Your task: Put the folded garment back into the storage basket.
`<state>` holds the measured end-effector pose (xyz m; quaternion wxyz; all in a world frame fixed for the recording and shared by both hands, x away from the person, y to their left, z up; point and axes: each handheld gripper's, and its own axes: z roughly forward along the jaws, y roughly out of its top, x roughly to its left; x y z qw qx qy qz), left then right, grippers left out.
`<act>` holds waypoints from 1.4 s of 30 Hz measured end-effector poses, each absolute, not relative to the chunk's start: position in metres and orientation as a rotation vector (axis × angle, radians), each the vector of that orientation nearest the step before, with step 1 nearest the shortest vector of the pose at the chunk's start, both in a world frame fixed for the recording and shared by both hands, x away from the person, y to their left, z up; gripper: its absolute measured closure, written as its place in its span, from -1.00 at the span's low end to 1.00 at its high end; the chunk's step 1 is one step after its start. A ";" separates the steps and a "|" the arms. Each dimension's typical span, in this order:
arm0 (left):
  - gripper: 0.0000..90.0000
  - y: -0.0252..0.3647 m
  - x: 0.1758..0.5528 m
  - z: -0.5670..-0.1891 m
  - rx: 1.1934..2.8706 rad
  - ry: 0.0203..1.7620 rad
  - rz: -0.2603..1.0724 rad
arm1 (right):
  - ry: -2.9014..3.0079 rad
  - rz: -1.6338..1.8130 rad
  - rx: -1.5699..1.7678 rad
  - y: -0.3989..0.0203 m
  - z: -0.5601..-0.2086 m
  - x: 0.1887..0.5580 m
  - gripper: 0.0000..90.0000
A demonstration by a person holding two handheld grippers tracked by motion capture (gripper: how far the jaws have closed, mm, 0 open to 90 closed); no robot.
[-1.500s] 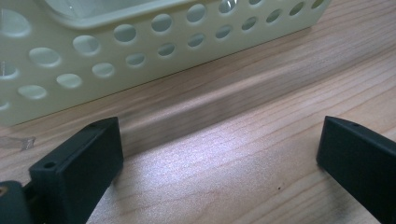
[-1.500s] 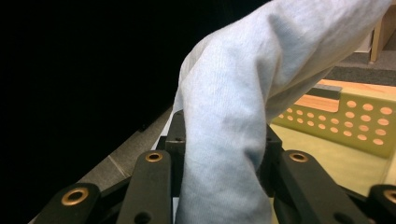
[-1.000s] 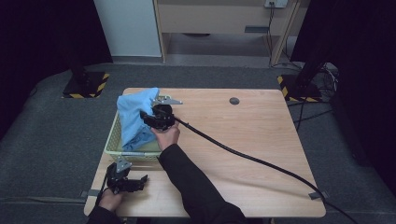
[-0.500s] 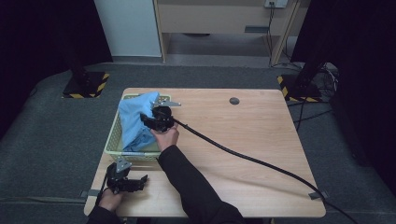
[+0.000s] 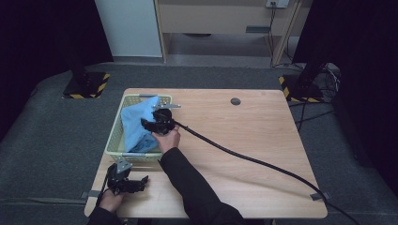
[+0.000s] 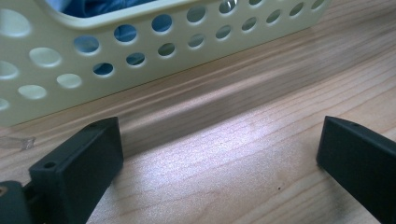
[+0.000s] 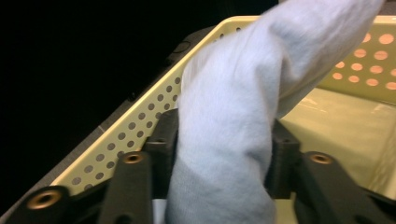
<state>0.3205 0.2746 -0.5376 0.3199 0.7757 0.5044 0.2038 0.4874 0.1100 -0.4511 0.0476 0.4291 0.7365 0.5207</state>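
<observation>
A pale yellow perforated basket [image 5: 117, 140] stands at the table's left side. A light blue cloth [image 5: 136, 124] fills most of it. My right gripper [image 5: 149, 124] is over the basket and shut on a fold of the blue cloth [image 7: 233, 121], which rises between its jaws above the basket wall [image 7: 140, 116]. My left gripper [image 5: 141, 182] rests open on the wood near the front left corner, with nothing between its jaws. Close ahead of my left gripper [image 6: 219, 154] is the basket's holed side wall [image 6: 140, 60], with blue cloth behind the holes.
A thick black cable [image 5: 253, 161] trails from the right gripper across the table to its right front edge. A small dark round disc [image 5: 235, 101] lies near the back edge. Two black stands with striped bases [image 5: 87, 84] flank the table on the grey floor.
My right gripper has shifted slightly toward me over the basket, and the blue cloth has gone with it and bunched. The left gripper has stayed in place.
</observation>
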 end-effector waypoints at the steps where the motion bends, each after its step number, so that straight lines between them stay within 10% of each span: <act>1: -1.00 0.275 0.320 -0.538 2.039 1.326 0.536 | 2.239 1.580 1.303 0.109 -0.450 0.487 0.10; 42: -1.00 0.274 0.320 -0.538 2.043 1.326 0.539 | 2.236 1.457 0.849 0.069 -0.366 0.448 -0.74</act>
